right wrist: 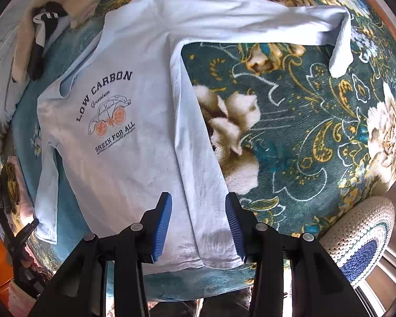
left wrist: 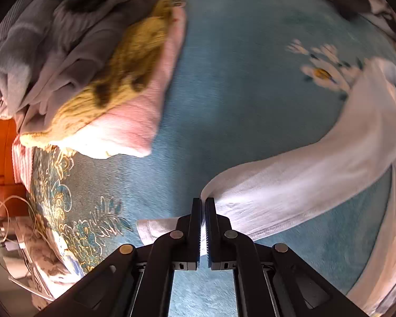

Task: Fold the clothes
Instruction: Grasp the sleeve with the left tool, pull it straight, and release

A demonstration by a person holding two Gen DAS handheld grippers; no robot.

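Note:
A white long-sleeved shirt (right wrist: 134,137) printed "LOW CARBON" lies flat on a teal floral blanket (right wrist: 303,132). Its far sleeve (right wrist: 250,23) stretches right and bends down at the cuff. My right gripper (right wrist: 199,206) is open just above the shirt's near hem corner, one blue-padded finger (right wrist: 163,227) on each side of the side seam. In the left wrist view my left gripper (left wrist: 204,206) is shut on the other sleeve (left wrist: 290,185) near its cuff. That sleeve runs away to the right and is lifted a little off the blanket (left wrist: 237,79).
A pile of folded clothes (left wrist: 113,84), pink, yellow and grey, sits at the blanket's left in the left wrist view. Dark and cream garments (right wrist: 47,26) lie beyond the shirt's collar. A crocheted round cushion (right wrist: 361,237) stands at the right. An orange surface and cables (left wrist: 2,206) lie beyond the blanket's edge.

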